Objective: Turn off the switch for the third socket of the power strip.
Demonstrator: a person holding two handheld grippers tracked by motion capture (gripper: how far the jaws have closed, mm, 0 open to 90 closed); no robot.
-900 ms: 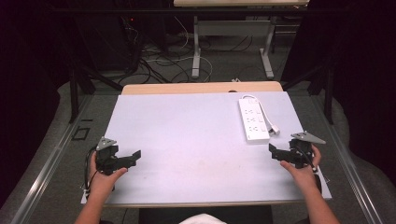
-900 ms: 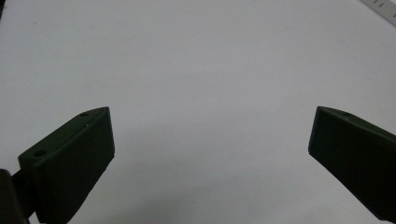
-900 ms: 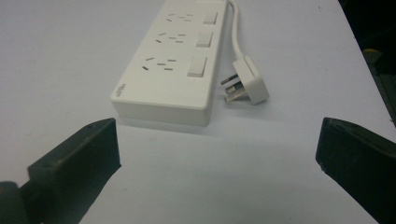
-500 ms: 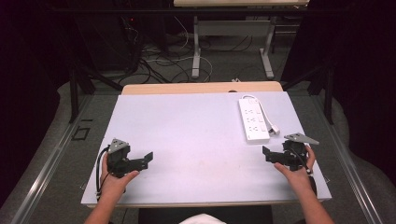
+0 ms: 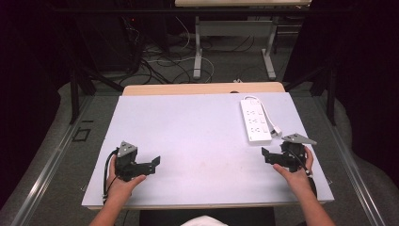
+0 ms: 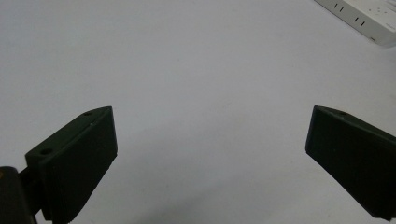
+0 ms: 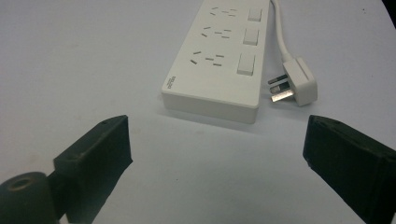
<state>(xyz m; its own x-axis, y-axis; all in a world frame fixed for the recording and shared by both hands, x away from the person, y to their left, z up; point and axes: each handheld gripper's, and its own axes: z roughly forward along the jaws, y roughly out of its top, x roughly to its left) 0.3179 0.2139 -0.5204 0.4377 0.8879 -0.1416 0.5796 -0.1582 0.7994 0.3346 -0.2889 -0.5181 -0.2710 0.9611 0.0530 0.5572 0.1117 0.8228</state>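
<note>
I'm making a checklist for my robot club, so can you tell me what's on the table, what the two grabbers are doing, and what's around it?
Surface: pale table top, bare except for the strip and plug.
Job's things: white power strip with three sockets and three switches, lying flat at the far right; its plug lies loose beside it, prongs bare.
Clutter: nothing seen.
Grippers: left gripper near the front left, jaws wide apart, nothing between them; right gripper just short of the strip, jaws wide apart, nothing held.
Cables: the strip's white cord loops along its right side; black wires on the floor behind.
Surroundings: another table's legs, dark room.
</note>
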